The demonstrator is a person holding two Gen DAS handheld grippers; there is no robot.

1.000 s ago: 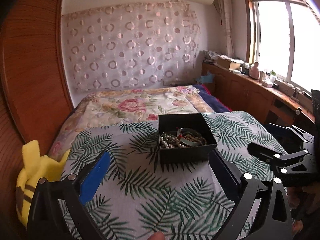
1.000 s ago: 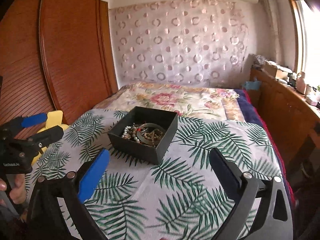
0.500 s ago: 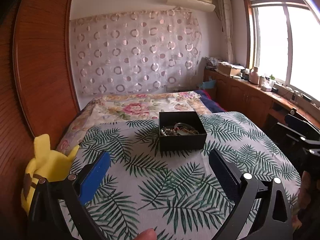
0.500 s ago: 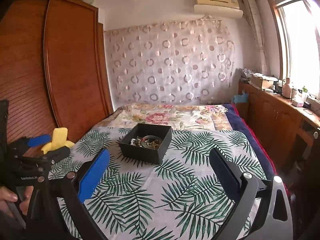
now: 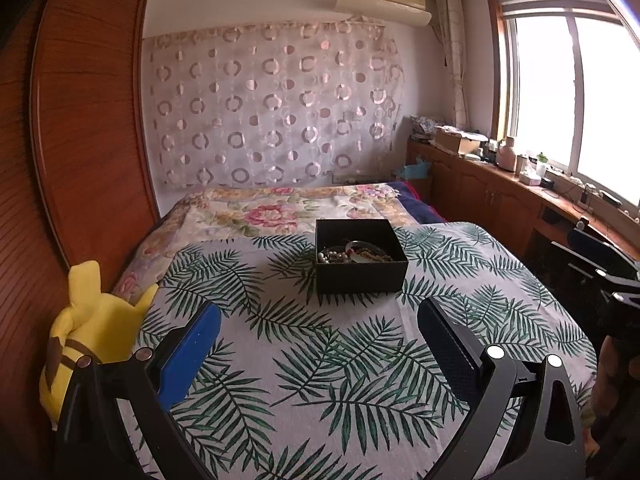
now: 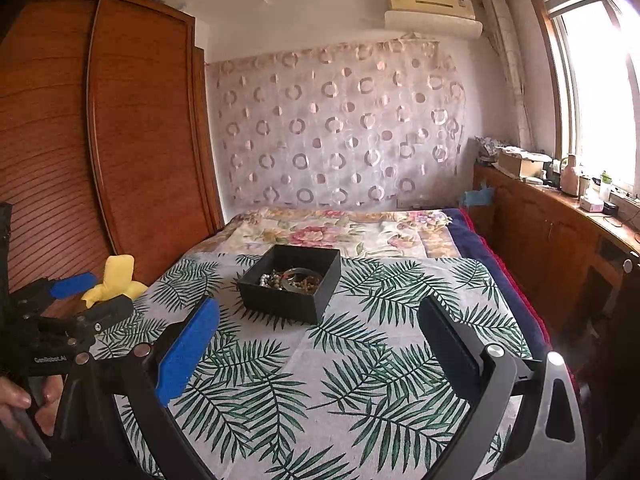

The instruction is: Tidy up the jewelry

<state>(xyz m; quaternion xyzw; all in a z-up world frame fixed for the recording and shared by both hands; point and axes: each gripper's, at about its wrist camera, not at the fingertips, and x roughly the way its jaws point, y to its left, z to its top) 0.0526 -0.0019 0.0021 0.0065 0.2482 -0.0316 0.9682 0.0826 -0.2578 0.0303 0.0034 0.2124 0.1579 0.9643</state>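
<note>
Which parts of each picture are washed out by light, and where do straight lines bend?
Left wrist view: the window is blown out white, and the wardrobe edge bows near the rim. Right wrist view: glare whitens the window, and the wardrobe panels curve; the black box stays evenly lit.
</note>
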